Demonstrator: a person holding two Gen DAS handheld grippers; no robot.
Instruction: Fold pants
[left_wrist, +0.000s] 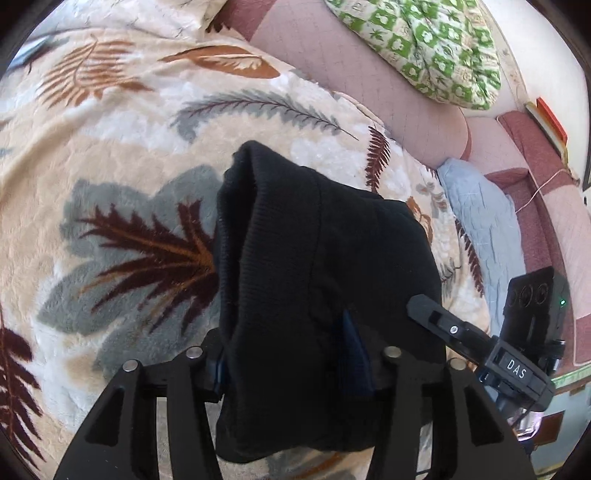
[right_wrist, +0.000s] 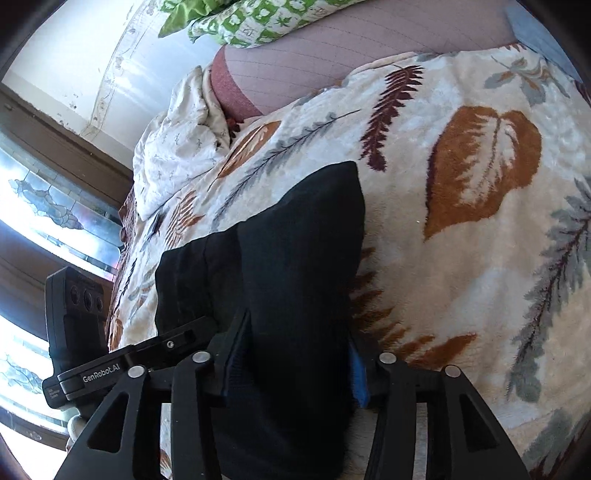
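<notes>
Writing: "DAS" on the right hand-held gripper (left_wrist: 424, 306); "GenRobot.AI" on the left hand-held gripper (right_wrist: 199, 325).
Pants (left_wrist: 295, 258): black, ribbed knit, bunched, over a leaf-print blanket (left_wrist: 129, 129).
Axis: runs 6 to 12 in both views, cuff toward 12.
Left hand-held gripper: clamped on pants.
Right hand-held gripper: clamped on pants.

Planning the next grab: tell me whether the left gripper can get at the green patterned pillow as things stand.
Probably not: the left gripper is shut on the black pants, and the green patterned pillow lies far across the leaf-print blanket.
</notes>
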